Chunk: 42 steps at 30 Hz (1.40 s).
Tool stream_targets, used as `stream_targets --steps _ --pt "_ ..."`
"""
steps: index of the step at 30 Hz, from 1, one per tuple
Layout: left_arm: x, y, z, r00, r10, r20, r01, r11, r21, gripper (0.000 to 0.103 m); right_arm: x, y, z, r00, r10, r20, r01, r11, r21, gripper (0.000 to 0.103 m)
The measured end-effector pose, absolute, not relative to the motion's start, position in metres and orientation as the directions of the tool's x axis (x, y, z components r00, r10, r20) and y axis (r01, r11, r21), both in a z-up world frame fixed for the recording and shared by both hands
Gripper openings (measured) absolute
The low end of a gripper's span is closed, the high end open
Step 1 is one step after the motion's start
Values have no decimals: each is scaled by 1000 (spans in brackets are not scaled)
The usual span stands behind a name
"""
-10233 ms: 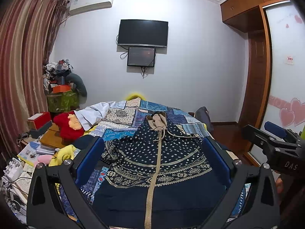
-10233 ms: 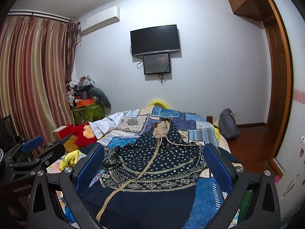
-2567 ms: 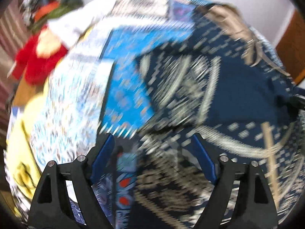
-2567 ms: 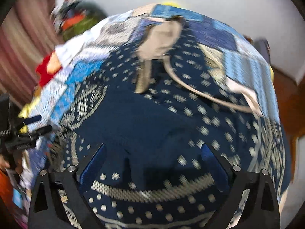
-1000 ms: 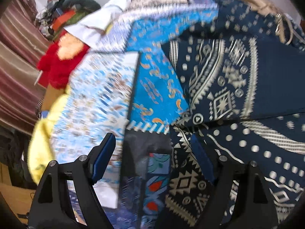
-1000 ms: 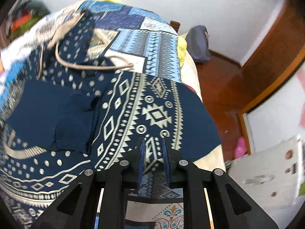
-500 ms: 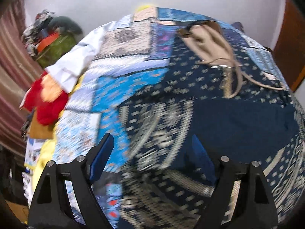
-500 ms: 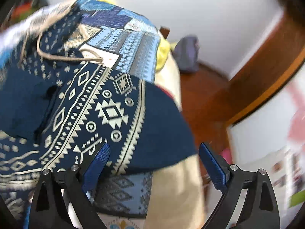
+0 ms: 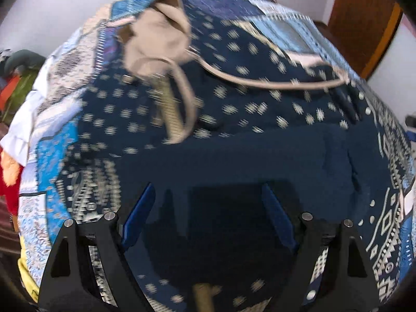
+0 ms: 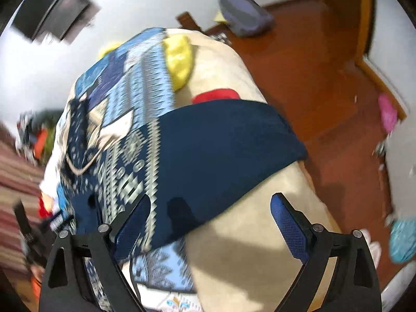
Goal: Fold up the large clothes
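Note:
A large navy hooded garment (image 9: 260,156) with pale geometric patterns lies spread on the bed, its beige hood (image 9: 158,39) and drawstrings at the far end. My left gripper (image 9: 208,208) hovers open over the plain navy middle, nothing between its blue pads (image 9: 137,215). In the right wrist view a plain navy part of the garment (image 10: 221,150) hangs over the bed's right edge. My right gripper (image 10: 210,221) is open just above that edge, one pad over the cloth and the other over the mattress side, neither pressing on anything.
A blue patchwork bedspread (image 9: 52,156) covers the beige mattress (image 10: 260,247). A yellow cushion (image 10: 179,59) and a red item (image 10: 215,95) lie at the bed's right side. Beyond are the wooden floor (image 10: 325,78) and a grey backpack (image 10: 244,18). A red plush (image 9: 7,189) sits left.
My right gripper, shut on the patterned cloth a second ago, has let go and stands wide, swung toward the bed's right edge. My left gripper has moved from the garment's left edge over its middle.

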State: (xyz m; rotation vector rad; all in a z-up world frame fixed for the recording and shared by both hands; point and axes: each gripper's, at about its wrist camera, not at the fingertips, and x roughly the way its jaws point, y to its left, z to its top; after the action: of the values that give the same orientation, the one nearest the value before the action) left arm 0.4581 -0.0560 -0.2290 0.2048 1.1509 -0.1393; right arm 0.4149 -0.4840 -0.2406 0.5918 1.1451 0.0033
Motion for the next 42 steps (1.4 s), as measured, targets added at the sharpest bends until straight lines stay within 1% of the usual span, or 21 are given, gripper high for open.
stream_targets --steps 1,2,3,5,7,8,9,10,12,13,14,19,22,26,30,32,34,38,42 --pt "459 -59 -232 403 -12 -915 212 974 81 84 420 -487 -248 421 308 -853 313 833 456 90" --pt "460 -62 -233 415 -20 -910 202 977 70 84 423 -490 -255 413 323 -851 331 818 471 85" --pt "461 -62 -233 418 -23 -908 196 978 65 84 426 -492 -263 409 341 -847 353 797 491 82" --pt "464 -63 -234 413 -37 -910 185 982 44 85 433 -497 -271 432 358 -827 375 763 526 81" --pt "466 -60 -235 406 -54 -912 169 986 17 85 439 -499 -273 451 353 -820 391 747 537 72" --pt "467 -58 -236 400 -63 -914 162 987 3 86 440 -502 -273 457 347 -819 404 739 538 63" --pt "467 -55 -238 394 -76 -916 154 988 -16 86 443 -504 -273 461 336 -821 417 735 535 49" --pt "467 -53 -238 388 -83 -918 149 988 -27 85 446 -506 -273 465 327 -823 426 732 531 44" --pt "464 -48 -236 380 -89 -921 143 989 -36 85 446 -508 -266 480 303 -823 428 738 521 20" --pt "462 -46 -234 384 -84 -919 141 990 -32 85 445 -508 -260 496 304 -813 412 742 529 14" --pt "459 -44 -231 392 -78 -917 138 990 -25 85 444 -508 -252 514 315 -798 393 740 545 11" --pt "443 -29 -205 455 -51 -889 125 992 7 85 434 -487 -187 618 313 -721 267 779 567 8" --pt "430 -16 -184 500 -35 -865 110 994 23 85 431 -456 -138 663 317 -678 163 823 544 8" --pt "413 3 -156 558 -33 -829 93 995 23 85 425 -404 -84 699 381 -605 13 839 543 8" --pt "395 28 -134 603 -38 -797 66 998 3 85 418 -343 -54 690 457 -561 -118 836 536 8" --pt "386 42 -128 618 -35 -785 50 999 -6 85 418 -311 -53 657 503 -562 -167 824 542 8" --pt "376 56 -124 628 -24 -778 29 1000 -7 85 417 -274 -63 618 523 -588 -199 827 526 8" --pt "354 86 -129 624 5 -781 -3 1000 3 85 418 -213 -113 505 530 -682 -201 840 504 8" --pt "335 109 -142 605 30 -796 -18 1000 24 85 416 -178 -180 380 452 -807 -142 890 432 8"
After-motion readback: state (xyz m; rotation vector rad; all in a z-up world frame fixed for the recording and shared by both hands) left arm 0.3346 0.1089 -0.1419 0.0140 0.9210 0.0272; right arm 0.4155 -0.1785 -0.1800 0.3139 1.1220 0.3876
